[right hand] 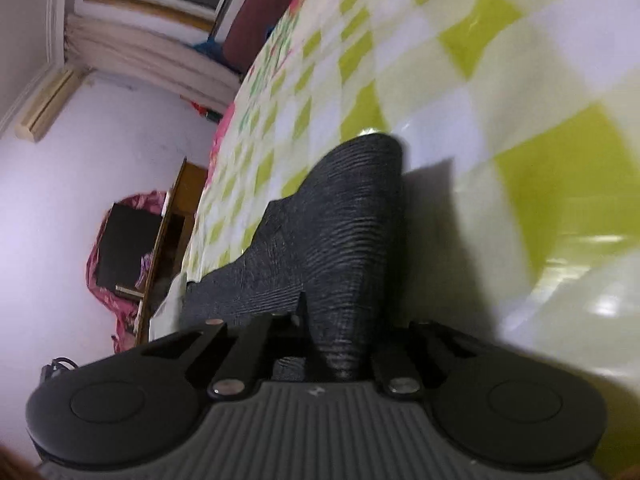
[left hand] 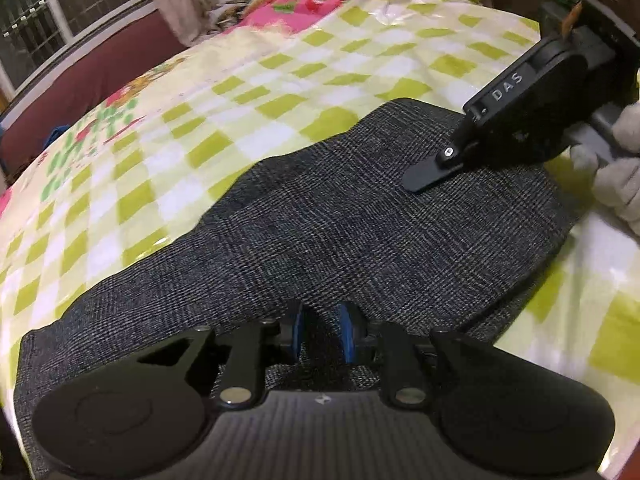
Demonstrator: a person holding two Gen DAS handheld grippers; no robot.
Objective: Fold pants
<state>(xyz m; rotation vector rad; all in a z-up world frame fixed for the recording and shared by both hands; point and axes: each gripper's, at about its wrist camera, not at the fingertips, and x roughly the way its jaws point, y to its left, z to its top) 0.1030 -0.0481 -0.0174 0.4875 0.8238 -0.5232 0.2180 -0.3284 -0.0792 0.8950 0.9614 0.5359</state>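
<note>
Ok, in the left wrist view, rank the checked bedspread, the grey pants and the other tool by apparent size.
1. checked bedspread
2. grey pants
3. right tool, smallest

Fisheye nearness enlarges the pants, so this ranks appearance only.

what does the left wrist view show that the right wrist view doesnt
Only the left wrist view shows the right gripper from outside, held by a gloved hand, the left gripper pinching cloth, a window and the pink floral quilt.

Only the right wrist view shows the pale wall, a wooden cabinet and a pink bag.

Both show the dark grey pants on the green checked sheet.
</note>
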